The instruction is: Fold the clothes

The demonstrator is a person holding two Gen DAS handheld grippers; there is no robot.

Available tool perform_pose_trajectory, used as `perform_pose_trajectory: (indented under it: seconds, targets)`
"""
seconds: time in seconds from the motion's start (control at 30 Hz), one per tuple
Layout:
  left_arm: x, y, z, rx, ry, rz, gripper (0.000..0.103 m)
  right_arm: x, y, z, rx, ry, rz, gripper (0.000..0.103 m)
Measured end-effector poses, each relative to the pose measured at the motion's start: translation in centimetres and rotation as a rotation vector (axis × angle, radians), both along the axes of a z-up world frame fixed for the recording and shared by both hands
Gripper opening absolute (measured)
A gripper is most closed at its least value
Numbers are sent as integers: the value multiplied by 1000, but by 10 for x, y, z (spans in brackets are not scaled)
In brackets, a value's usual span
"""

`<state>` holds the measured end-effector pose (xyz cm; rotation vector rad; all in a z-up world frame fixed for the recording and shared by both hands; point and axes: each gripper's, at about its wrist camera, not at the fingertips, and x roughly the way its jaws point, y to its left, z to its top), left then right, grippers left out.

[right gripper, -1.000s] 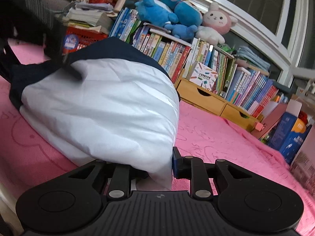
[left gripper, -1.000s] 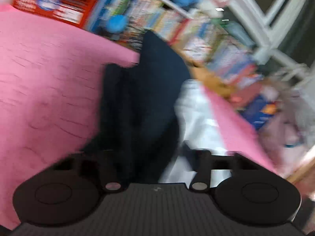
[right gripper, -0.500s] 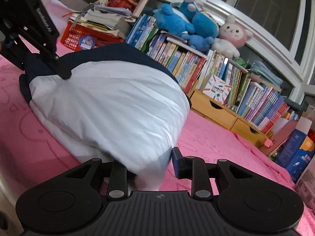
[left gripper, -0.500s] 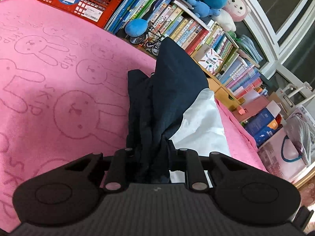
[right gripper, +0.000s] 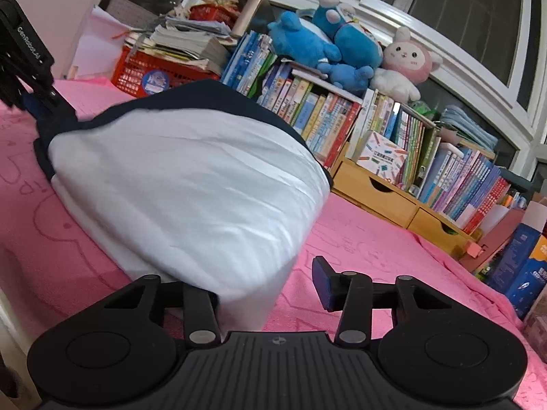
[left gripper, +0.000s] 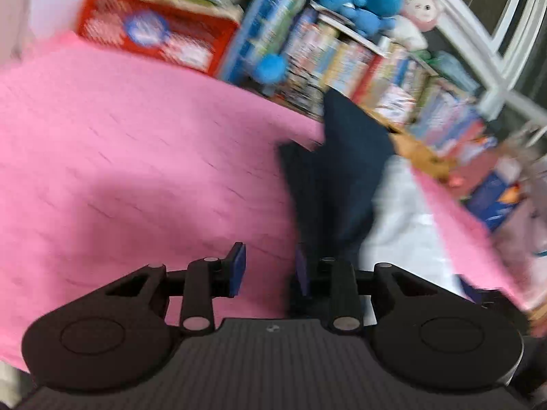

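My left gripper [left gripper: 268, 271] stands narrowly parted, its jaws just reopened, gripping nothing; only pink towel [left gripper: 119, 157] shows between them. My right gripper [right gripper: 265, 285] has just been widening, garment [right gripper: 191, 184] loose between its jaws. Books [right gripper: 342, 112] behind.

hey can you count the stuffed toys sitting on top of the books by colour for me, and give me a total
From the right wrist view:
Blue plush toys: 2, one in front and one behind it
Pink and white bunny plush: 1
Total: 3

A smaller blue shape lies below the two; whether it is a separate toy or part of one cannot be told.
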<state>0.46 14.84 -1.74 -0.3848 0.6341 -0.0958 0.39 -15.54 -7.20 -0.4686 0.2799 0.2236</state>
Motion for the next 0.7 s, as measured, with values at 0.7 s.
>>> perform_pose_trajectory:
  seconds: [0.7]
  targets:
    - [31, -114, -3, 245, -152, -252, 34, 11, -39, 4, 237, 116, 113, 46]
